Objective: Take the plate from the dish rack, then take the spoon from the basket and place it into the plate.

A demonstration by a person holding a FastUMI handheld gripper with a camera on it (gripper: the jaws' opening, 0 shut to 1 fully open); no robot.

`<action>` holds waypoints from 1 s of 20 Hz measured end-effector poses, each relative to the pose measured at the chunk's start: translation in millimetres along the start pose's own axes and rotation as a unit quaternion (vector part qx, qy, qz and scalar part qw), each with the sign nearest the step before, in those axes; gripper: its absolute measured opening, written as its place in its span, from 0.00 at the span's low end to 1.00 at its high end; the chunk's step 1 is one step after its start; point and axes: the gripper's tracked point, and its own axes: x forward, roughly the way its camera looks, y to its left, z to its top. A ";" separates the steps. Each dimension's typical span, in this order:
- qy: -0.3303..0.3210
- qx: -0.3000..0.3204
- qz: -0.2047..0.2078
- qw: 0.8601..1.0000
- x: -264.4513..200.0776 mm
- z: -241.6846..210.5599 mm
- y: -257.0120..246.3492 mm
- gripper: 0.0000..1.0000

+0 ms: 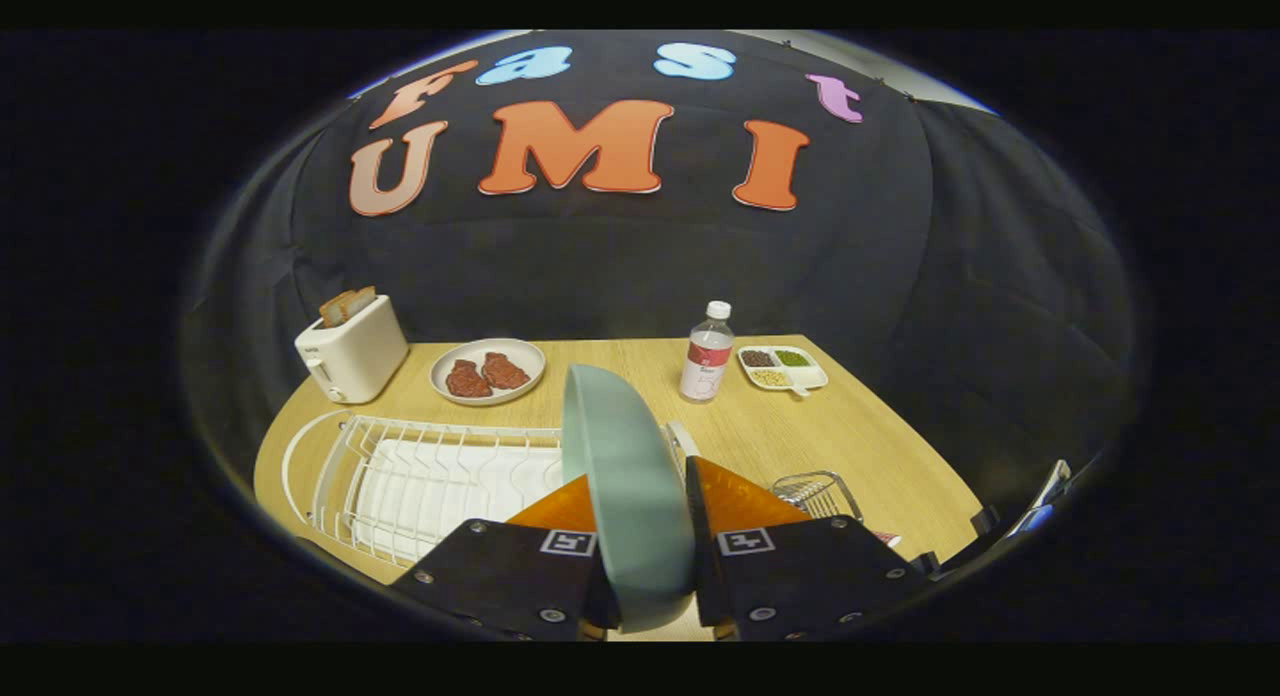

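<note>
Your gripper (pixel 640 536) points level over the table (pixel 760 426), fingers clamped on the upright plate (pixel 625 476) beside the rack (pixel 430 476).

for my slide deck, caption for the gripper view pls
Tongs shut on the upright green plate, held above the white dish rack.

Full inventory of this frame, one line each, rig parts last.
plate: 1, pale green, on edge between the fingers, above the rack
dish rack: 1, white wire, left of the fingers
wire basket: 1, metal, just right of the fingers
toaster: 1, cream, bread in it, beyond the rack
meat plate: 1, white, two red pieces
bottle: 1, clear, red label
divided dish: 1, white, three fillings
table: 1, light wood
gripper: 1, fingers shut on the plate
</note>
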 end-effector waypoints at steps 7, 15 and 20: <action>-0.006 0.045 0.080 0.996 -53.2 -24.7 3.5 0.29; 0.021 0.128 0.165 0.978 -93.6 -94.8 2.1 0.29; 0.049 0.199 0.236 0.950 -112.6 -148.0 16.9 0.29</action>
